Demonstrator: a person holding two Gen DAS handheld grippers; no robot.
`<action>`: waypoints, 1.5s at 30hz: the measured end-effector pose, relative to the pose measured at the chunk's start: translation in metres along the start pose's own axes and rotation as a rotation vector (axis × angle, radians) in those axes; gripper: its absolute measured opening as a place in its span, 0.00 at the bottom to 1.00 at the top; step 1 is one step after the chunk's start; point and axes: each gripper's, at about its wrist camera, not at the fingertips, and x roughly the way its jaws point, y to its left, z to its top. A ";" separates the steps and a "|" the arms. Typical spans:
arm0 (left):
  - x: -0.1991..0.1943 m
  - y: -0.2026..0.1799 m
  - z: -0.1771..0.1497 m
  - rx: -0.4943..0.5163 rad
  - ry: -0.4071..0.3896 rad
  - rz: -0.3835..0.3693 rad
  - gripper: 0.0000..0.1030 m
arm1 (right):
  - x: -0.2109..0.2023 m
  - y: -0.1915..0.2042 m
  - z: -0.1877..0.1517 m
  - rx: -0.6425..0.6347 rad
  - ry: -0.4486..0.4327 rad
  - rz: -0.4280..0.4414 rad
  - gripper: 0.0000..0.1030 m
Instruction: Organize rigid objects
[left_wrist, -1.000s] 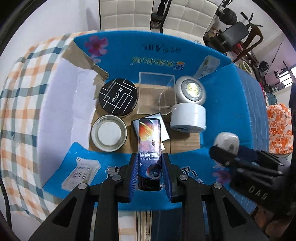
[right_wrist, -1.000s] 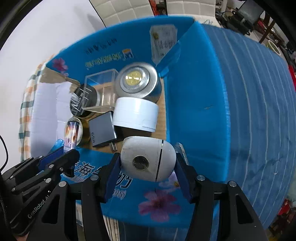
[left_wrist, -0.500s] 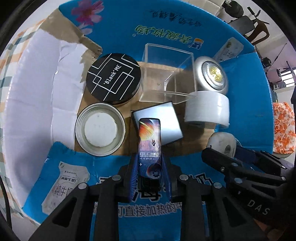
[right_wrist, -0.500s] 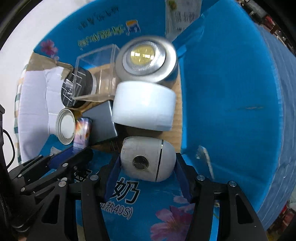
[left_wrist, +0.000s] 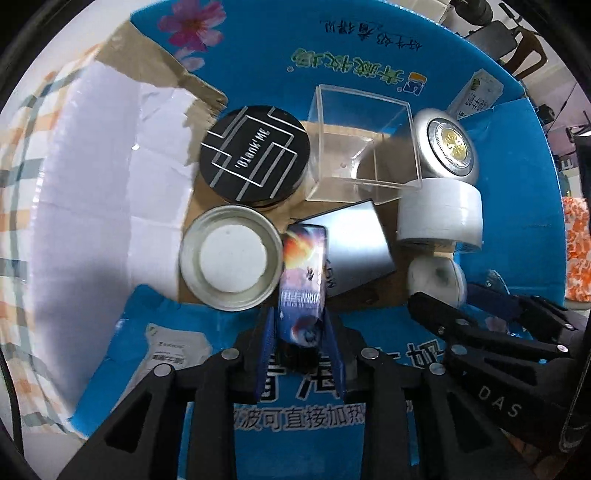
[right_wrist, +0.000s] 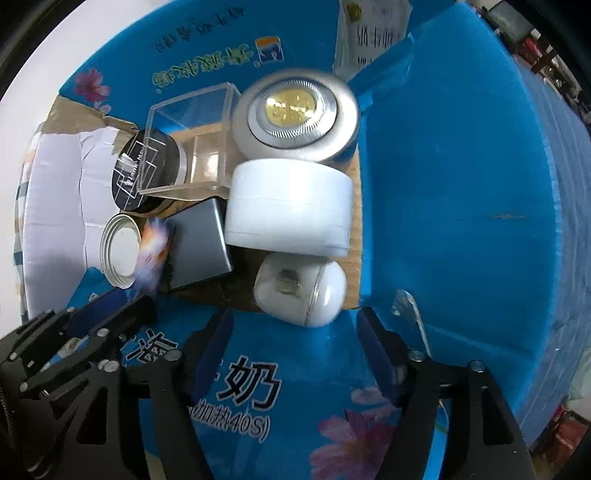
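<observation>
Between the right gripper's (right_wrist: 295, 334) spread jaws, which have just been opening, the white egg-shaped plastic gadget (right_wrist: 301, 291) sits released on the floor of the blue cardboard box (right_wrist: 461, 206), at its near edge, just ahead of the fingertips, touching the white tape roll (right_wrist: 288, 210). So that one's placed. Left gripper (left_wrist: 301, 343) is clamped on the tall narrow space-print box (left_wrist: 303, 280), long axis straight along the fingers, squeezed between the round tin lid (left_wrist: 229, 267) and the flat grey case (left_wrist: 354, 247). I'd say it lets go next.
</observation>
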 end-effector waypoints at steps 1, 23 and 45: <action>-0.005 0.001 0.002 0.003 -0.006 0.010 0.25 | -0.004 0.001 0.000 -0.004 -0.007 -0.006 0.75; -0.125 0.005 -0.012 -0.045 -0.238 0.096 1.00 | -0.159 -0.015 -0.055 -0.020 -0.246 -0.053 1.00; -0.297 -0.023 -0.085 -0.055 -0.465 0.086 1.00 | -0.361 -0.016 -0.156 -0.054 -0.472 0.043 1.00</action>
